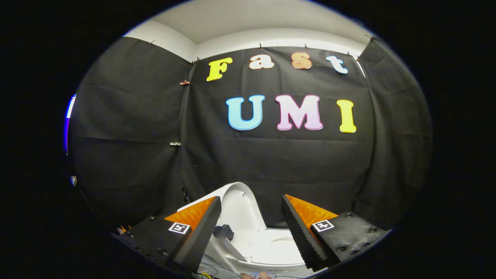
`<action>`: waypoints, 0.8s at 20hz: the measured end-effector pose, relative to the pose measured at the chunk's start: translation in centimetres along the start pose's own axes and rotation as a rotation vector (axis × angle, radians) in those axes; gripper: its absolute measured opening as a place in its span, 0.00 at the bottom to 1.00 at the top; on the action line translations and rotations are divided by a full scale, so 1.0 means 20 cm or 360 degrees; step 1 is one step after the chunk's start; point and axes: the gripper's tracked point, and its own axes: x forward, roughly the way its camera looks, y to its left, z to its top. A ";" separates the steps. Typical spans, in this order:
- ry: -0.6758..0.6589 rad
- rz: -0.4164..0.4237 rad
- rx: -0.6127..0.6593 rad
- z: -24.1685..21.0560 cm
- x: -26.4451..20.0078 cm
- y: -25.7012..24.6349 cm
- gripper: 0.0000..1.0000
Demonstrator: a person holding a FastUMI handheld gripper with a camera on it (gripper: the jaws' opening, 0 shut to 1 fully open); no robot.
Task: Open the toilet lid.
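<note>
Your claw [251,228] is spread wide, gripping nothing. The toilet lid [241,205] stands raised between and just beyond the fingers, above the toilet seat [277,250]. Tip it fully back with gentle pressure; don't pinch it.

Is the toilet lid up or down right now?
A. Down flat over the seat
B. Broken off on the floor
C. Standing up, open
C: the toilet lid stands raised behind the seat, beyond the open gripper, whose fingers touch nothing.
</note>
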 end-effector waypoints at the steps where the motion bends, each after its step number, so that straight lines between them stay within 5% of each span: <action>1: -0.0034 -0.0021 -0.0016 0.06 -0.03 -0.03 0.98; 7: -0.0158 -0.0106 -0.0010 0.30 -0.23 -0.14 0.98; 16: -0.0112 -0.0219 0.0019 0.32 -0.29 -0.30 0.98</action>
